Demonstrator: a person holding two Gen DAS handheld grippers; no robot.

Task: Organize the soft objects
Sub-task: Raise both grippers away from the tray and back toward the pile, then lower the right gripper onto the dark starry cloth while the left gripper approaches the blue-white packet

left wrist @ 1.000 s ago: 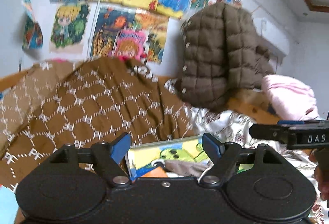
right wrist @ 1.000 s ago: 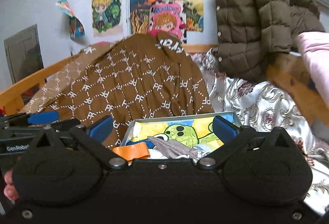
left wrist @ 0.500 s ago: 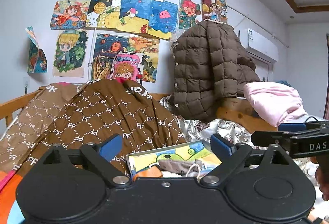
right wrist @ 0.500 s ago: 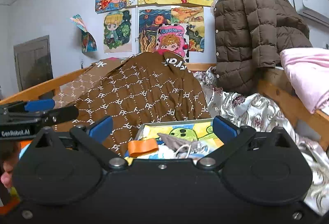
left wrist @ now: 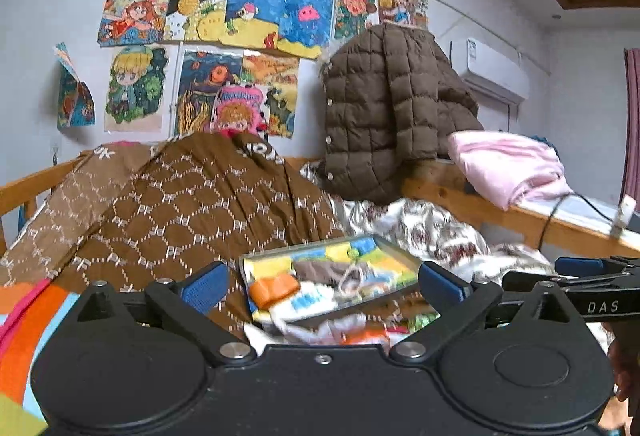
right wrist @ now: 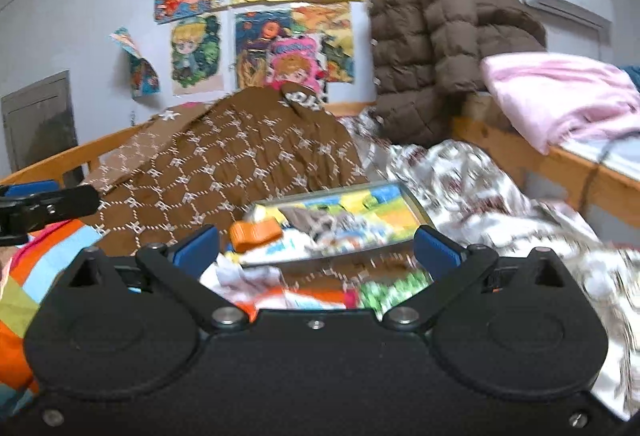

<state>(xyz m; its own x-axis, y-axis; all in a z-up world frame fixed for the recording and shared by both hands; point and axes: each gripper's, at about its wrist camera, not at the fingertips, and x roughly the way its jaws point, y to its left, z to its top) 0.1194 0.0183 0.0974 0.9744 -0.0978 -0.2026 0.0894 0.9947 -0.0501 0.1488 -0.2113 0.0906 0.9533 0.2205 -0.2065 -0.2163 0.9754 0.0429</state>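
Both grippers spread wide, nothing btwn the fingers. Left gripper (left wrist: 322,286) and right gripper (right wrist: 316,246) each hover over the bed, aimed at the tray (left wrist: 394,250) w/ cartoon print. In the tray: orange strap (left wrist: 276,286) at the left side, grey-brown cloth (left wrist: 324,270) next to it (blurry, can't tell what kind). More soft bits (right wrist: 384,292) lie just in front of the tray, near the right gripper. Brown quilt (left wrist: 200,204) behind the tray, puffer jacket (left wrist: 384,116) hung by the wall, pink blanket (right wrist: 560,92) on the wooden rail (left wrist: 460,196).
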